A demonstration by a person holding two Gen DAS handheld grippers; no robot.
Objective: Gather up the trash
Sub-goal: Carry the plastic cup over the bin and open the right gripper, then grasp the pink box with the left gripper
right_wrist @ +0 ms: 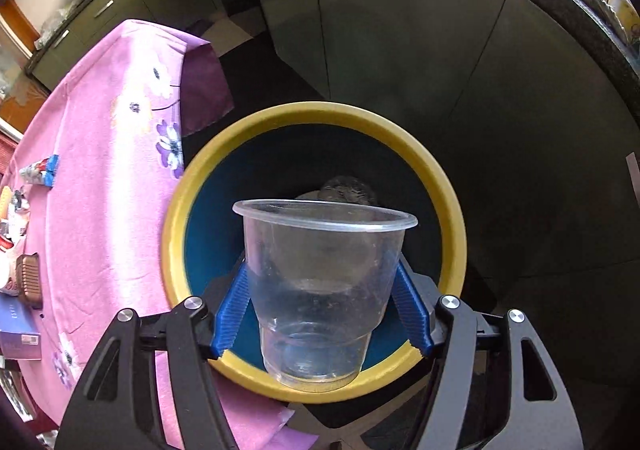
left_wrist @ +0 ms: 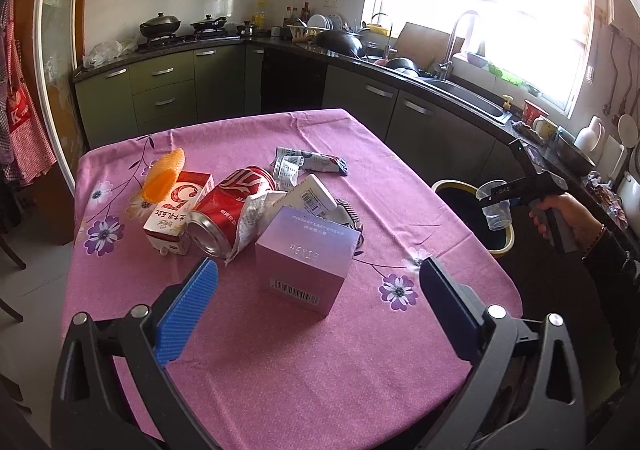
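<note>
The right gripper's [right_wrist: 322,314] blue fingers [right_wrist: 234,314] are clamped on a clear cup [right_wrist: 320,290], one pad on each side of its lower wall, the cup upright with its mouth up. Directly beyond the fingers, under the cup, gapes the bin [right_wrist: 440,177], yellow-rimmed and dark blue inside, with a grey crumpled lump [right_wrist: 348,187] lying at its bottom. From the left wrist view, the same cup [left_wrist: 495,205] hangs over the bin [left_wrist: 444,185], which stands beside the counter's edge, with the person's hand [left_wrist: 560,213] around the right gripper's handle.

The left gripper's [left_wrist: 316,290] fingers [left_wrist: 184,314] stand wide apart above the counter [left_wrist: 320,370], holding nothing. Between them and just ahead sits a pink box [left_wrist: 306,258], upright with a barcode on its near face. Beyond it lies a crushed red can [left_wrist: 230,207] on its side, open end toward the left finger, touching crumpled paper [left_wrist: 250,221]. Left of the can is a red-and-white carton [left_wrist: 176,209], with an orange foam net [left_wrist: 164,173] resting on its far end. Behind the box a white packet [left_wrist: 316,195] leans, and farther off lies a wrapper [left_wrist: 308,163] with a blue end. A pink flowered cloth covers the counter.
</note>
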